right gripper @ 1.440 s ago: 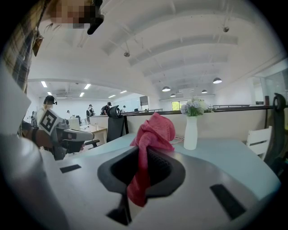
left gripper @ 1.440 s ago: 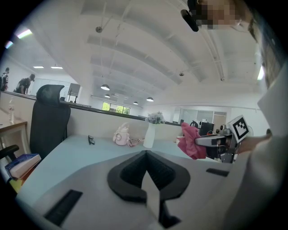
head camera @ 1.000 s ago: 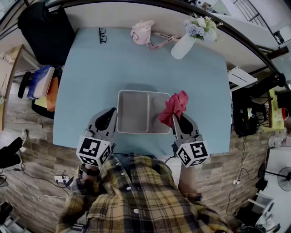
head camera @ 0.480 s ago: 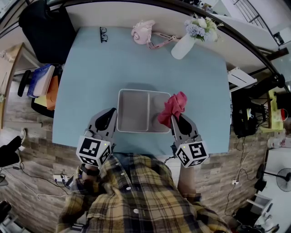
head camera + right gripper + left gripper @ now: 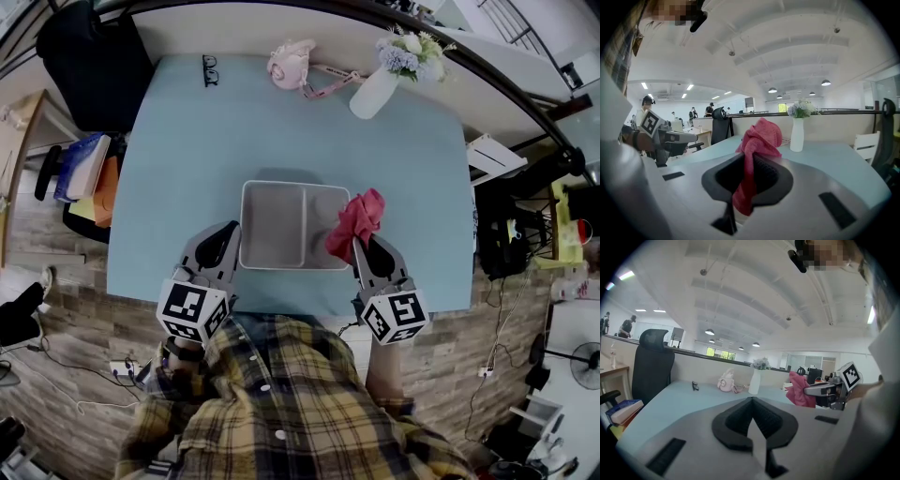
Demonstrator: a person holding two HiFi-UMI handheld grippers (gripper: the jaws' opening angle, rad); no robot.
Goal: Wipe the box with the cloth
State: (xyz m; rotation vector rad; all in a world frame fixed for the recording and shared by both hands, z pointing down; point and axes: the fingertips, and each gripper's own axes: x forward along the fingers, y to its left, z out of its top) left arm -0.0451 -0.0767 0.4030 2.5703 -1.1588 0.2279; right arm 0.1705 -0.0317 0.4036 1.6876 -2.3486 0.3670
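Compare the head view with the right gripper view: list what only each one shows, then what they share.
Only the head view: the grey two-compartment box and the glasses. Only the right gripper view: distant people in the office behind. Both: the red cloth pinched in the shut right gripper, the white vase of flowers, the left gripper and the blue table.

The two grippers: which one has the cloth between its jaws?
The right gripper, shut on the cloth; the left gripper is shut on nothing.
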